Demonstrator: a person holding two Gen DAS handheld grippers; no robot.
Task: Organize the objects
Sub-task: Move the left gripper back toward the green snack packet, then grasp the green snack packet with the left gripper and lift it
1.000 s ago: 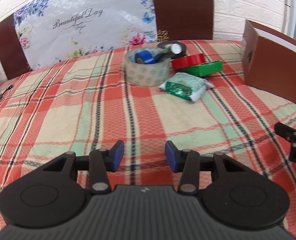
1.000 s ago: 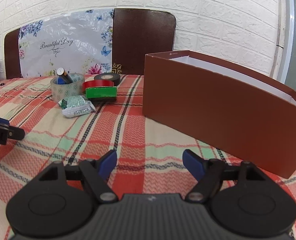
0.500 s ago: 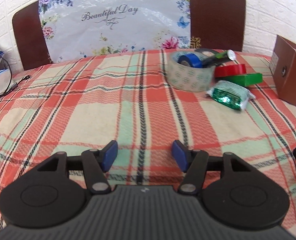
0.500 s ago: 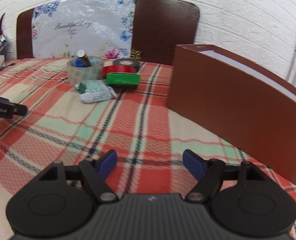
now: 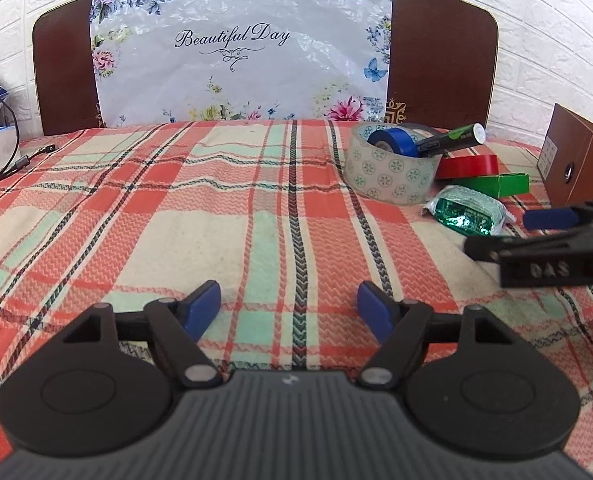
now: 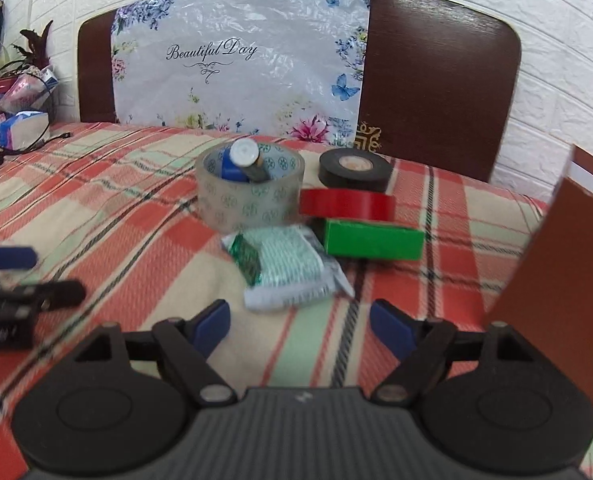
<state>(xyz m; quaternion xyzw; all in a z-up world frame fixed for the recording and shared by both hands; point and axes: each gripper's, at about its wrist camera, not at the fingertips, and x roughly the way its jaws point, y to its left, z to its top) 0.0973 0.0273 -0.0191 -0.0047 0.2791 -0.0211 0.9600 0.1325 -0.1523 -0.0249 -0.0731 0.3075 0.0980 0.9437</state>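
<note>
A cluster of objects lies on the plaid cloth: a clear patterned tape roll (image 6: 250,190) holding a blue roll (image 5: 392,141) and a marker (image 5: 452,139), a black tape roll (image 6: 354,170), a red tape roll (image 6: 346,204), a green box (image 6: 372,239) and a green-white packet (image 6: 286,266). My right gripper (image 6: 300,324) is open and empty, just short of the packet. My left gripper (image 5: 290,308) is open and empty over bare cloth, left of the cluster (image 5: 392,174). The right gripper's fingers (image 5: 552,218) show beside the packet (image 5: 466,210).
A brown box (image 6: 560,280) stands at the right, also at the edge of the left wrist view (image 5: 580,164). A headboard with a floral plastic sheet (image 5: 240,56) is behind. A cable (image 5: 12,164) and clutter (image 6: 20,120) lie far left.
Both grippers swung left and forward. The right one closed in on the packet and now shows in the left wrist view. The left gripper's jaws opened wider.
</note>
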